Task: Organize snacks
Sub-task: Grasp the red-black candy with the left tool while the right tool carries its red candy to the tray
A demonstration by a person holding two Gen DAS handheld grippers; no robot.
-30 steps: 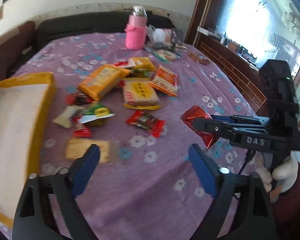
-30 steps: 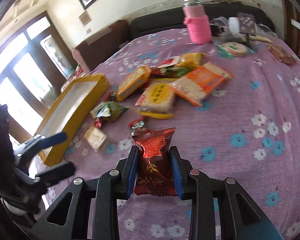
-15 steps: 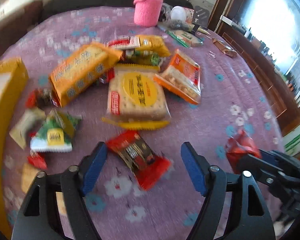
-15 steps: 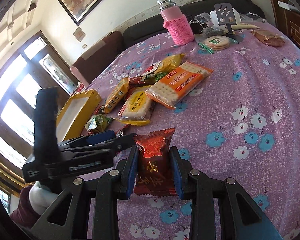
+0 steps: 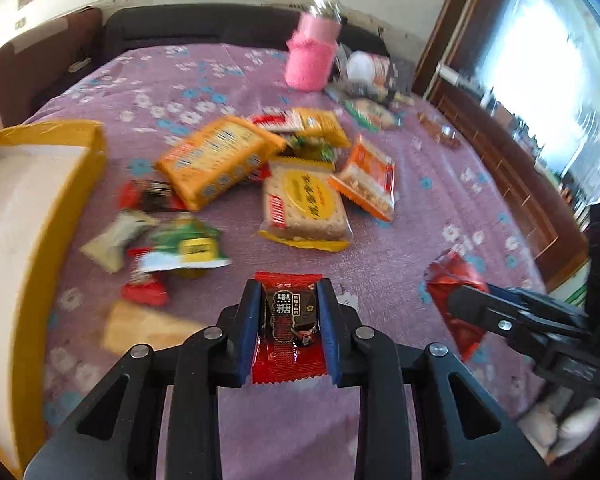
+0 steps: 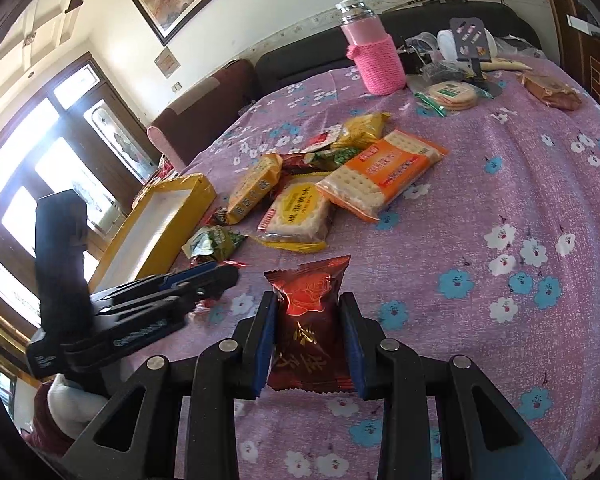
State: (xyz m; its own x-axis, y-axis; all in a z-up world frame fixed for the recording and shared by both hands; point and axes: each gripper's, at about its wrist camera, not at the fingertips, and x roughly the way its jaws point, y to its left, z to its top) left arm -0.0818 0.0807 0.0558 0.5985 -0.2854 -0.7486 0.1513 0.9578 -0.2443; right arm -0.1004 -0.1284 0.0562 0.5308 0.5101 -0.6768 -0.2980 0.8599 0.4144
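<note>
My left gripper (image 5: 288, 300) is shut on a small red and black candy packet (image 5: 287, 320), held just above the purple flowered cloth. My right gripper (image 6: 310, 320) is shut on a dark red rose-print packet (image 6: 310, 320); it also shows at the right of the left wrist view (image 5: 456, 300). The left gripper shows at the left of the right wrist view (image 6: 204, 280). A yellow-rimmed box (image 5: 28, 216) with a white inside lies at the left. A pile of snack packs lies mid-table: a yellow-label cracker pack (image 5: 304, 208), an orange cracker pack (image 6: 384, 176), a long yellow pack (image 5: 216, 160).
A pink knit-covered bottle (image 6: 374, 56) stands at the far side, with round crackers (image 6: 452, 96) and a black stand (image 6: 470, 46) beside it. Small loose packets, one green (image 5: 184, 244), lie by the box. A dark sofa backs the table.
My left gripper went from open over the red and black packet to shut on it and lifted it. My right gripper kept hold of the rose-print packet.
</note>
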